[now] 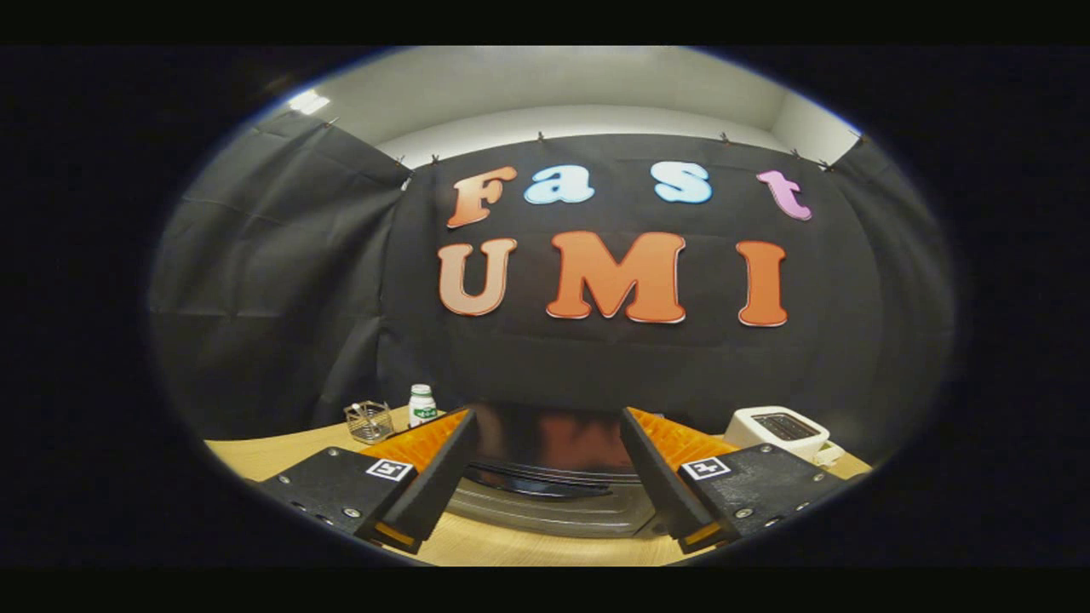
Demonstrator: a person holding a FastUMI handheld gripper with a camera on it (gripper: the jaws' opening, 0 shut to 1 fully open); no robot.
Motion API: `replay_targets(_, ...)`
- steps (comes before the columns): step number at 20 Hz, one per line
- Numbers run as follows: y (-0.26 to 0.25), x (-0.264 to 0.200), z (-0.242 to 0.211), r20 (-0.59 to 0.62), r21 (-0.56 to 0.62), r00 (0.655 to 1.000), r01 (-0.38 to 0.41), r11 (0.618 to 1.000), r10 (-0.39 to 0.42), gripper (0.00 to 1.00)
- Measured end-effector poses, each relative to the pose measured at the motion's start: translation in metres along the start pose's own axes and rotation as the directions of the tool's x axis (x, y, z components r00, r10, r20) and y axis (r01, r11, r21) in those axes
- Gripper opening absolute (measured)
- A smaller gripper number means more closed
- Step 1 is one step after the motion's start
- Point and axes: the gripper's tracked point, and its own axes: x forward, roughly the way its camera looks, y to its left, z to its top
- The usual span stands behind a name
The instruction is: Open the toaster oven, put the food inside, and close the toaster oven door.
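The toaster oven (545, 477) stands on the wooden table (255, 455), just ahead of and between my fingers. Its dark glossy glass panel faces me, with a silver curved part (545, 515) below it. Whether its door is open or closed I cannot tell from this low angle. My gripper (545, 415) is open, its two fingers spread wide to either side of the oven and touching nothing. Nothing is held between them.
A small clear wire-framed container (369, 421) and a white bottle with a green label (421, 405) stand on the table beyond the left finger. A white slot toaster (779, 428) sits beyond the right finger. Black cloth walls close the booth behind.
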Motion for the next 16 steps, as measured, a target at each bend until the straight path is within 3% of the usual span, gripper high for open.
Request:
replay_targets(5, -0.005, 0.035, -0.035, -0.057, 0.024, 0.998, 0.032, 0.999, -0.03, 0.99)
replay_targets(11, 0.004, 0.045, -0.074, -0.144, 0.045, 0.989, 0.028, 0.999, -0.021, 0.99)
replay_targets(12, 0.004, 0.044, -0.063, -0.088, 0.057, 0.996, 0.039, 0.998, -0.034, 0.99)
replay_targets(16, 0.006, 0.038, -0.068, -0.052, 0.069, 0.998, 0.035, 0.997, -0.031, 0.97)
